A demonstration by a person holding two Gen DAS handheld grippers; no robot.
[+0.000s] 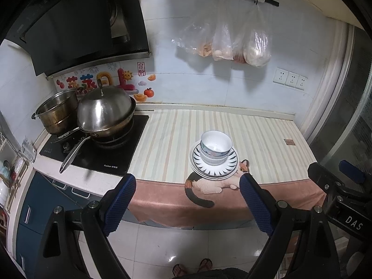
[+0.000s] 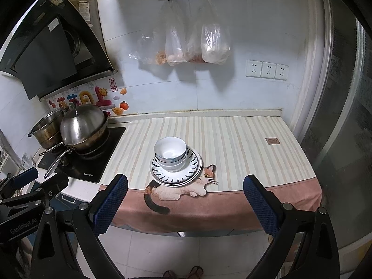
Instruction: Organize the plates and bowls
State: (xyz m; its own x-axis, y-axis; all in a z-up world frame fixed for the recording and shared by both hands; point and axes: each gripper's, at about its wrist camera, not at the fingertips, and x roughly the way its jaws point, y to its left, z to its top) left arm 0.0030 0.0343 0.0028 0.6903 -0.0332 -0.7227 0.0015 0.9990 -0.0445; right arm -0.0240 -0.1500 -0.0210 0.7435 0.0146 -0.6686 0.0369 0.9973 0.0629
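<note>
A stack of white bowls (image 1: 216,146) sits nested on a stack of plates (image 1: 230,166); the top plate has a dark spiked rim pattern. The stack stands near the front of the striped cloth on the counter (image 1: 260,137). It also shows in the right wrist view, bowls (image 2: 171,153) on plates (image 2: 193,171). My left gripper (image 1: 188,183) is open and empty, held back from the counter's front edge. My right gripper (image 2: 186,186) is open and empty, also back from the edge. Each gripper shows at the edge of the other's view.
A lidded wok (image 1: 105,114) and a steel pot (image 1: 57,114) stand on the black hob (image 1: 111,158) at the left. Plastic bags (image 1: 232,41) hang on the wall above. Wall sockets (image 1: 290,79) are at the right. A range hood (image 1: 76,23) overhangs the hob.
</note>
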